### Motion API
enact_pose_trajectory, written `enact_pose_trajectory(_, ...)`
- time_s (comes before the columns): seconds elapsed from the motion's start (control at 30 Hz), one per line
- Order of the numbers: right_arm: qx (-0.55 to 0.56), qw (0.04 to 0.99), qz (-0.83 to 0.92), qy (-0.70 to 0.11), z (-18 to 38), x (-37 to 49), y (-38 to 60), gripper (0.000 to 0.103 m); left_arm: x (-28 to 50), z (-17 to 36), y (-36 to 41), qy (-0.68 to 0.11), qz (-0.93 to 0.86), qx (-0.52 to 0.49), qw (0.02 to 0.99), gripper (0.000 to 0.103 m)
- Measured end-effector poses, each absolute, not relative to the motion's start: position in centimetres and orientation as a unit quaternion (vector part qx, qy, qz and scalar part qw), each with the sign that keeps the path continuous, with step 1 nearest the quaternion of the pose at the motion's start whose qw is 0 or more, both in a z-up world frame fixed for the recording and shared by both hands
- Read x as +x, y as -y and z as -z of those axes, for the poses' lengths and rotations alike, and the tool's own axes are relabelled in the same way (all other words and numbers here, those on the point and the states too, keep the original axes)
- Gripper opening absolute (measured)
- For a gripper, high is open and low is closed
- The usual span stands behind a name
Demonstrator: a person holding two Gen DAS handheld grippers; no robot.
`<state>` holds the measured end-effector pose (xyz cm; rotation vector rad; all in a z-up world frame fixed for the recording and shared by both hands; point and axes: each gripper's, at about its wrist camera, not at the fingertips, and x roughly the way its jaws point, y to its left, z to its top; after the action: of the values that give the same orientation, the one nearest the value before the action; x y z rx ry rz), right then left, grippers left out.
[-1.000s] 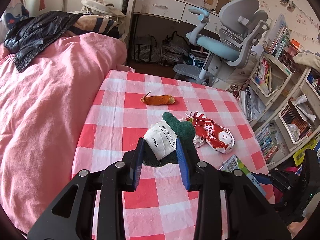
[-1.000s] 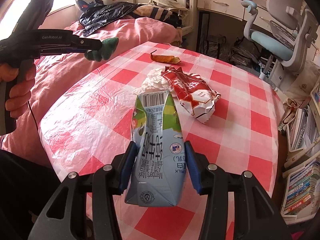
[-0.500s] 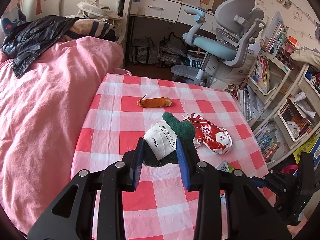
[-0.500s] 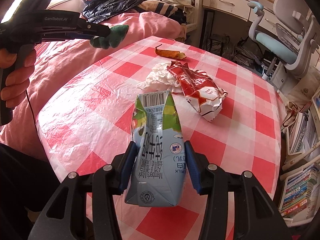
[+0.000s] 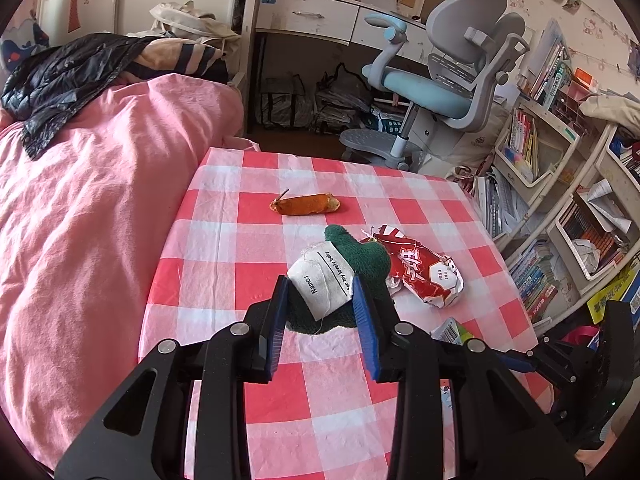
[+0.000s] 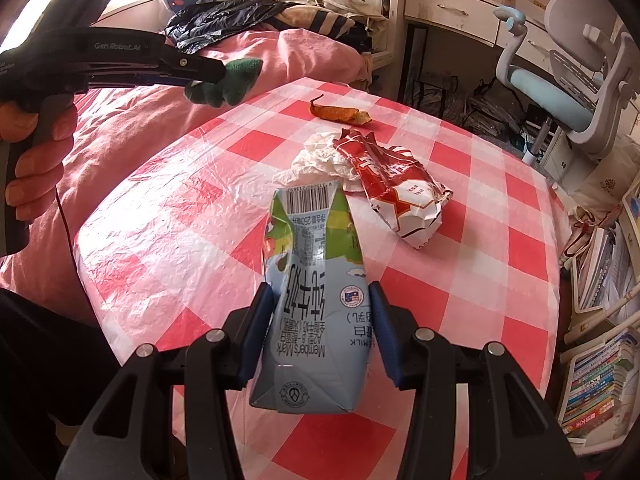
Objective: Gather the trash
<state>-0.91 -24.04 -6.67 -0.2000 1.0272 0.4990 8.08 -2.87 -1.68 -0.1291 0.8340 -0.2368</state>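
Note:
My left gripper (image 5: 320, 284) is shut on a dark green soft toy (image 5: 368, 260) with a white "Name:" label and holds it above the red-and-white checked table (image 5: 224, 248). The right wrist view shows the same left gripper (image 6: 200, 74) and toy (image 6: 236, 80) at upper left, in a person's hand. My right gripper (image 6: 320, 292) is shut on a crushed blue-green milk carton (image 6: 316, 248), also held above the table. On the cloth lie a crumpled red wrapper (image 6: 396, 184), a white tissue (image 6: 316, 160) and an orange peel (image 6: 340, 114).
A bed with a pink cover (image 5: 80, 200) and a black jacket (image 5: 72, 76) borders the table's left side. A grey-blue office chair (image 5: 452, 88) and a desk stand behind. Crowded bookshelves (image 5: 560, 200) line the right.

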Motion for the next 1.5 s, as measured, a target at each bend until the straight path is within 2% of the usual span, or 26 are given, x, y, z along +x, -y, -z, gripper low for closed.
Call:
enact_pose_trajectory(0.73, -0.091, 0.843, -0.235, -0.475, 6.1, -0.9, 24.2, 0.048, 8.2, 1.6, 3.3, -0.403, 0.118, -0.063, 0.905, 0.031)
enact_pose_trajectory(1.03, -0.06, 0.876, -0.203, -0.433, 1.6, -2.0, 28.2, 0.048, 7.0, 1.1, 5.3, -0.392, 0.179, -0.062, 0.9, 0.031)
enact_pose_trajectory(1.27, -0.05, 0.89, -0.129, -0.435, -0.1, -8.1, 38.0, 0.048, 3.6, 0.8, 14.2, -0.383, 0.298, -0.008, 0.874, 0.031)
enact_pose_trajectory(1.5, -0.011, 0.875, -0.015, -0.484, 4.1, -15.4, 48.9, 0.048, -1.2, 2.1, 30.5, -0.394, 0.442, 0.079, 0.802, 0.031)
